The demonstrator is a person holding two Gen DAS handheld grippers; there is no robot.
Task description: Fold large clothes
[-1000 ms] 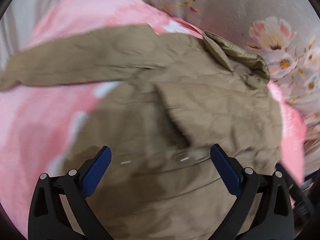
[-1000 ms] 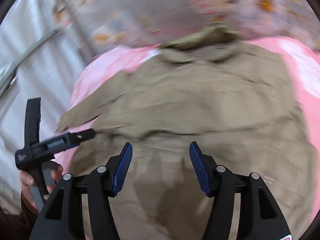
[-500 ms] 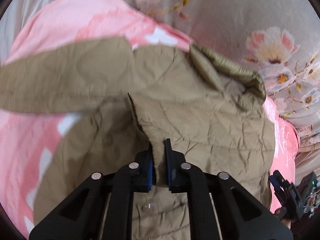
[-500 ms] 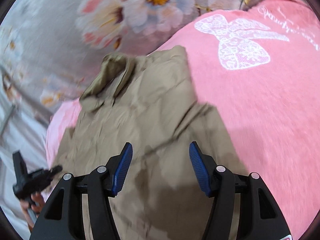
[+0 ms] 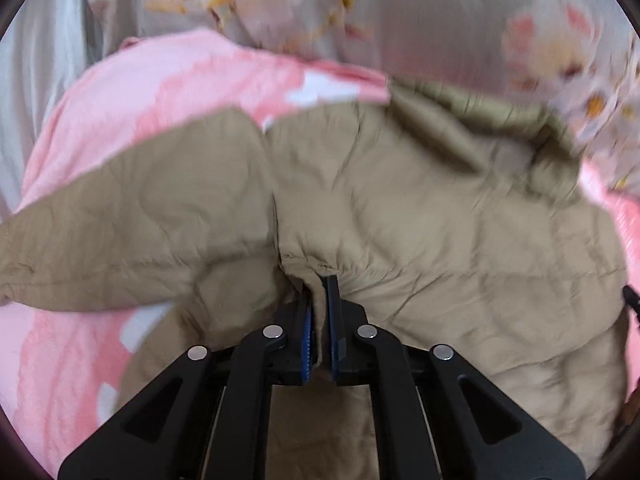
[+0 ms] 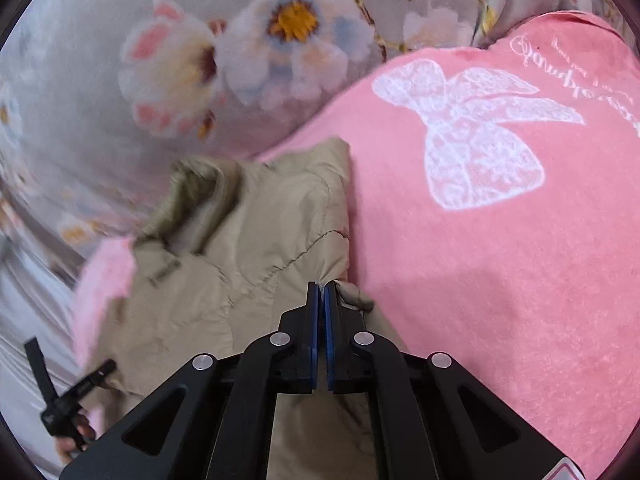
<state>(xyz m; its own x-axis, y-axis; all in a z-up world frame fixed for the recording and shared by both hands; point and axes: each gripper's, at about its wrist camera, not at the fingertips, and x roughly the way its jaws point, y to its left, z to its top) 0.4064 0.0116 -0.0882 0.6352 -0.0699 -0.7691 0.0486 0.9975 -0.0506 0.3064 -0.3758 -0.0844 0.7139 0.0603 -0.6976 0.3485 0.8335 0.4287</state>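
On a pink blanket [image 6: 500,280] printed with a white lace bow, beside a grey floral cloth [image 6: 120,80], lies the tan quilted jacket [image 5: 440,232] — rumpled, its collar toward the floral cloth. The left gripper [image 5: 319,304] has its jaws pinched onto a raised fold of the jacket, with a sleeve spreading off to the left in that view. The right gripper [image 6: 321,300] has just been closing — its blue pads now meet at the jacket's edge, apparently nipping a bit of fabric there.
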